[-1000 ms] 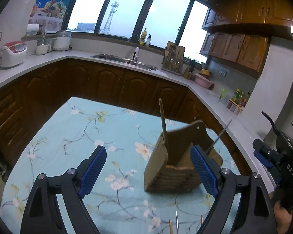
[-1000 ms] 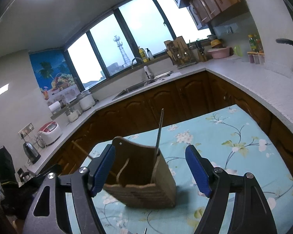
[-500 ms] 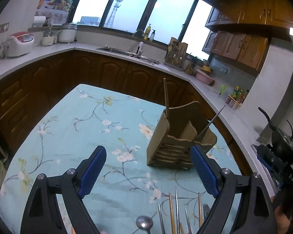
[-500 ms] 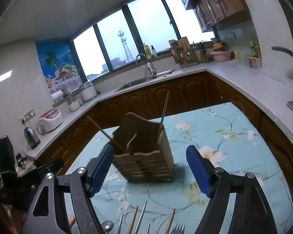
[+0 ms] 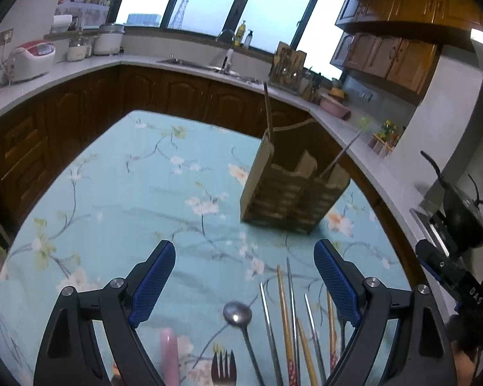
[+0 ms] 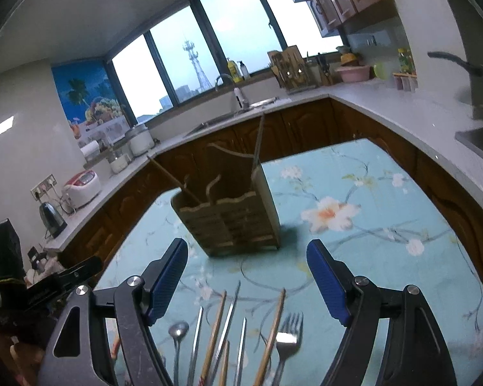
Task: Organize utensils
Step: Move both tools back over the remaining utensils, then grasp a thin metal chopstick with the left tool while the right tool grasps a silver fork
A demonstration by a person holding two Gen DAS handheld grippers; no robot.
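Both the left gripper [image 5: 244,278] and right gripper [image 6: 247,275] hang open and empty over the loose utensils [image 6: 228,331], which lie lengthwise pointing toward the holder [image 6: 228,215] ahead, neither gripper clearly nearer.

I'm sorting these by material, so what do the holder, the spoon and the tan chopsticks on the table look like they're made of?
The holder looks like unfinished wood: matte brown slats. The spoon looks like polished steel: its bowl glints. The tan chopsticks look like bamboo or wood, dull and pale beside the grey, probably metal, sticks.
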